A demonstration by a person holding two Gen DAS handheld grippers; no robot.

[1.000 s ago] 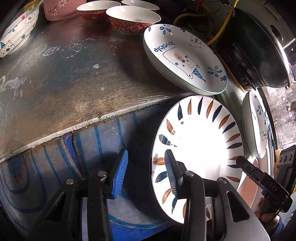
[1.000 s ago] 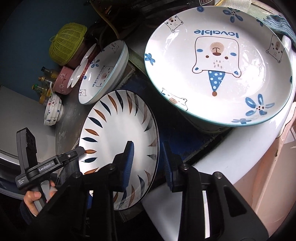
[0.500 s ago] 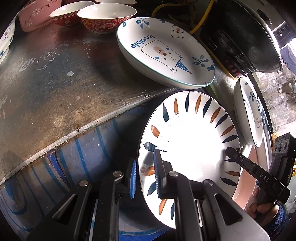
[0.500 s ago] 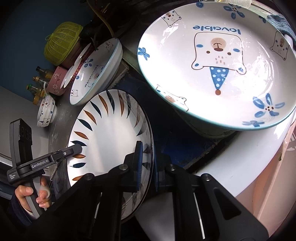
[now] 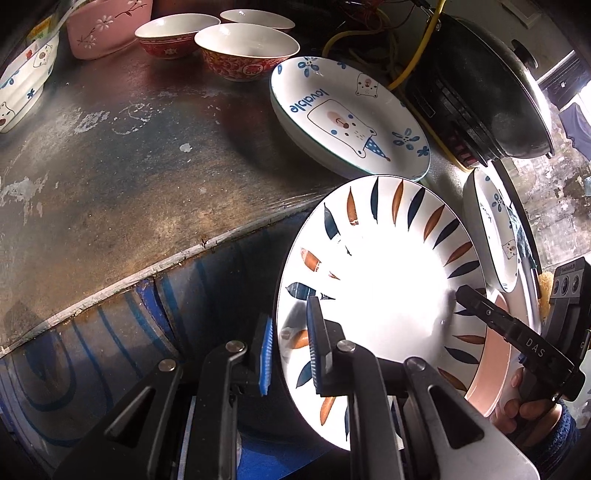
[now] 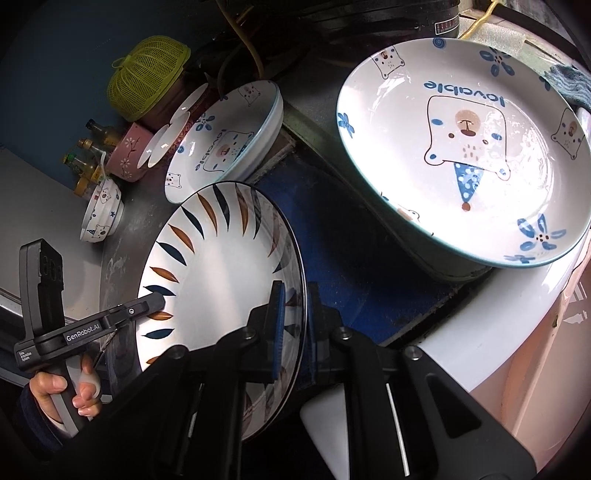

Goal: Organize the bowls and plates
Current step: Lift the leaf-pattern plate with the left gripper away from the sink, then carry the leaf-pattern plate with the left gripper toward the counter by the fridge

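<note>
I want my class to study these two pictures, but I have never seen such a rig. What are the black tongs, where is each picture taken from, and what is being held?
No robot here: a person holds a two-finger gripper in each hand, each with a camera looking along its fingers. One picture is from the left gripper, the other from the right gripper. Both are shut on the rim of the same leaf plate, at opposite sides, so each camera sees the other gripper and the hand holding it. On the metal counter lie bear plates, red bowls and a pink bowl.
</note>
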